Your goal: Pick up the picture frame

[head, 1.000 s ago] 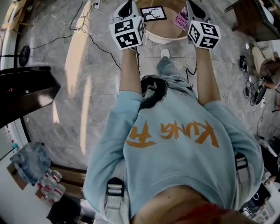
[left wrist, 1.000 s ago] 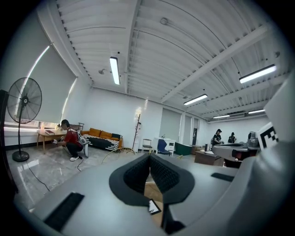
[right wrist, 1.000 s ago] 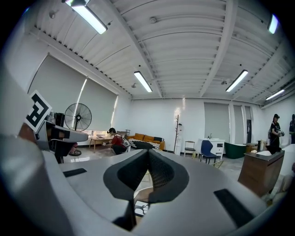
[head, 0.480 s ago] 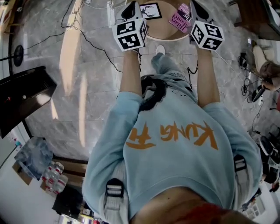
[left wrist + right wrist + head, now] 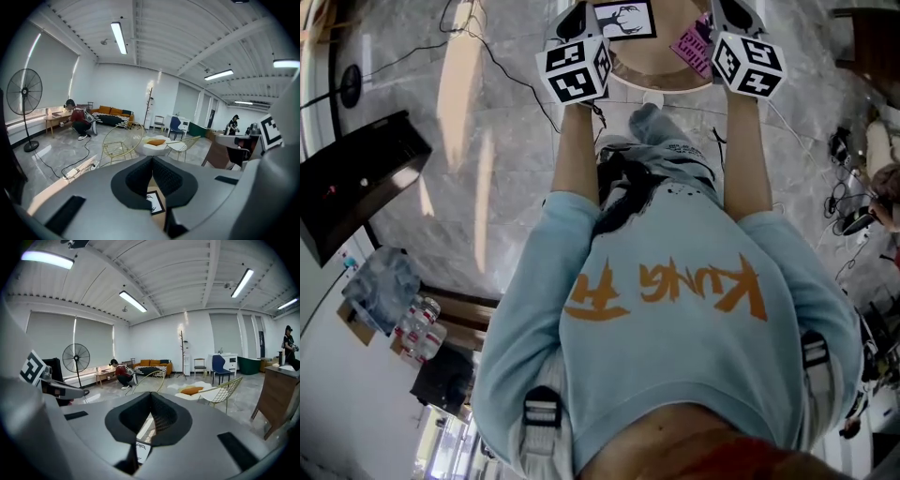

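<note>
Though closed empty, left gripper (image 5: 151,160), right gripper (image 5: 151,396).

Right tool (image 5: 150,394): padded jaws meet at the tips, nothing held between them.
Picture frame (image 5: 139,449): a white sliver with black lines, seen through the gap below the tips.
Fan (image 5: 76,359): stands at left, before the window blinds.
Person (image 5: 123,371): crouches near the orange sofa (image 5: 151,363).
Wire chair (image 5: 220,392): right of centre.

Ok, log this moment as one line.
phase: pre-grasp | left tongs: shut, empty | right tongs: shut, empty | picture frame: lying on round table, not grasped
</note>
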Demonstrator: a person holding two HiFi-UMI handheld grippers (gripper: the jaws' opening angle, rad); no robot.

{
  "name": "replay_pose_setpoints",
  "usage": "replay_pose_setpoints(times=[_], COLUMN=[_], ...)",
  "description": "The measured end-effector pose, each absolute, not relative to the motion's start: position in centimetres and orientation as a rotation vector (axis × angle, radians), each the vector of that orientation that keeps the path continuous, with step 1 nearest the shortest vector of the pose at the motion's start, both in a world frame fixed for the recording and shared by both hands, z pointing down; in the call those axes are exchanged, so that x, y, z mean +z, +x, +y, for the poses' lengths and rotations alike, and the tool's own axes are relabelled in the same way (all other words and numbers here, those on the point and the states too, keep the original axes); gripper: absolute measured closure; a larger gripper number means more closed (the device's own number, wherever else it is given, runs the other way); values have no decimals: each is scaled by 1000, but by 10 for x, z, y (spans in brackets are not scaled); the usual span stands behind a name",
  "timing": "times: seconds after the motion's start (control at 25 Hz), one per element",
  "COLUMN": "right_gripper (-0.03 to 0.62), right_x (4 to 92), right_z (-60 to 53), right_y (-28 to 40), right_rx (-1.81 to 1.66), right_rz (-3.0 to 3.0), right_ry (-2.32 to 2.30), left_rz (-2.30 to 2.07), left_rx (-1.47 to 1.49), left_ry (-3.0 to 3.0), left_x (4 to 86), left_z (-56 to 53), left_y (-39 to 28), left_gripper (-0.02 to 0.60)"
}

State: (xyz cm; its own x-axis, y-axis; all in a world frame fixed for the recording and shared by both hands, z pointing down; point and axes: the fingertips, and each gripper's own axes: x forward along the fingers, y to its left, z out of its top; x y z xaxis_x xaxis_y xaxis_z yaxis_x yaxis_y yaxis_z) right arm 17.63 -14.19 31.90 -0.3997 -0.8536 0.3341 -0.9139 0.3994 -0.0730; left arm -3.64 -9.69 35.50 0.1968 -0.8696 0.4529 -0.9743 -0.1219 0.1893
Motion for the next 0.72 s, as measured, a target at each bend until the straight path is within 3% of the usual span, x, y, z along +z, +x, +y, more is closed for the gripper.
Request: replay_pose_setpoints(times=[0.72], right_gripper=[597], right_x=[394], right_z=[-195], right_y=[163], right_rx=[490], right_rz=[-2411], right_ry=[1346], left_rz=[-1719], left_rx=[370], left_ry=[1839], left_x=[433], left_z=[-133], left_y=[-31], left_gripper=[561])
